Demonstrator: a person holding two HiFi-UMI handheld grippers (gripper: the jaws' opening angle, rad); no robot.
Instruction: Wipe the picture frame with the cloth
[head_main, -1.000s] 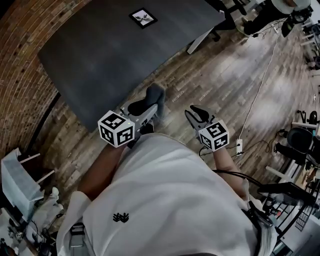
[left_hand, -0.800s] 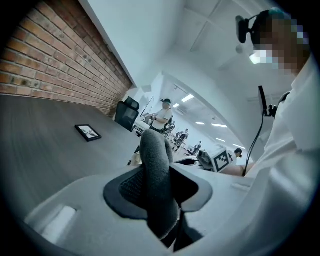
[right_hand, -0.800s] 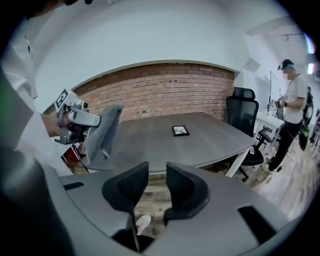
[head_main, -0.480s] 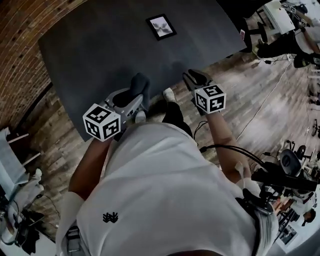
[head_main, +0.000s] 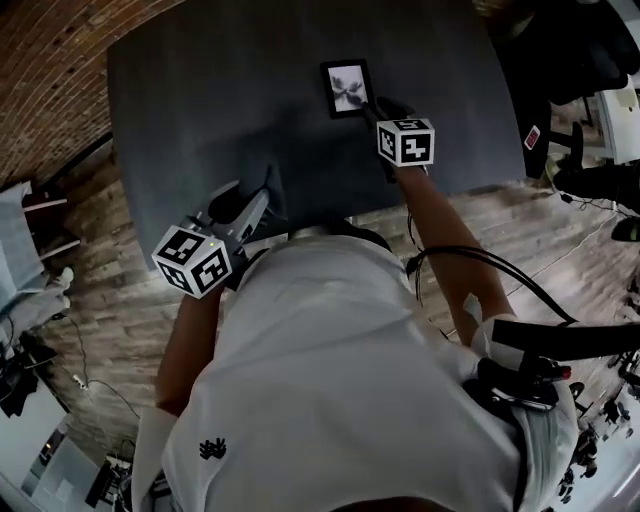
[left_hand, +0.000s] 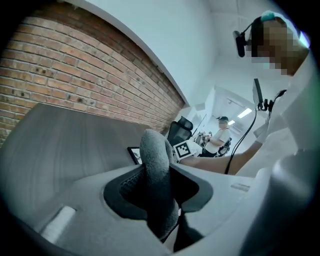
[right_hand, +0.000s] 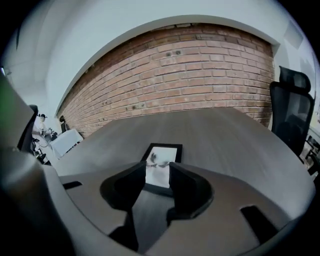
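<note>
- And the right gripper (right_hand: 157, 174) is in: its jaws have just been opening and now stand wide apart, with nothing pinched between the pads.
- Through that gap, at 12 o'clock from the tips, there's the picture frame (right_hand: 161, 159). It lies flat on the table (head_main: 200, 110), with a black border and a pale print inside.
- From the head view, the right gripper's tips sit at the frame's 5 o'clock, just beside its near corner. Touching or not, I can't call it.
- Over to the left gripper (left_hand: 159, 189): its jaws are clamped on the cloth (left_hand: 155, 160). The cloth is a grey fleecy wad that sticks up out of the pads toward 12 o'clock and hangs below them too.
- That gripper is over the table close to its near edge, at about 7 o'clock from the frame and well apart from it.
- The frame lies toward the table's far side, and the cloth is nowhere near touching it.
- Further out, in the right gripper view, a brick wall (right_hand: 175, 75) runs beyond the table at 12 o'clock.
- A black office chair (right_hand: 292, 107) stands at 3 o'clock, and a wooden floor (head_main: 90, 290) surrounds the table.
</note>
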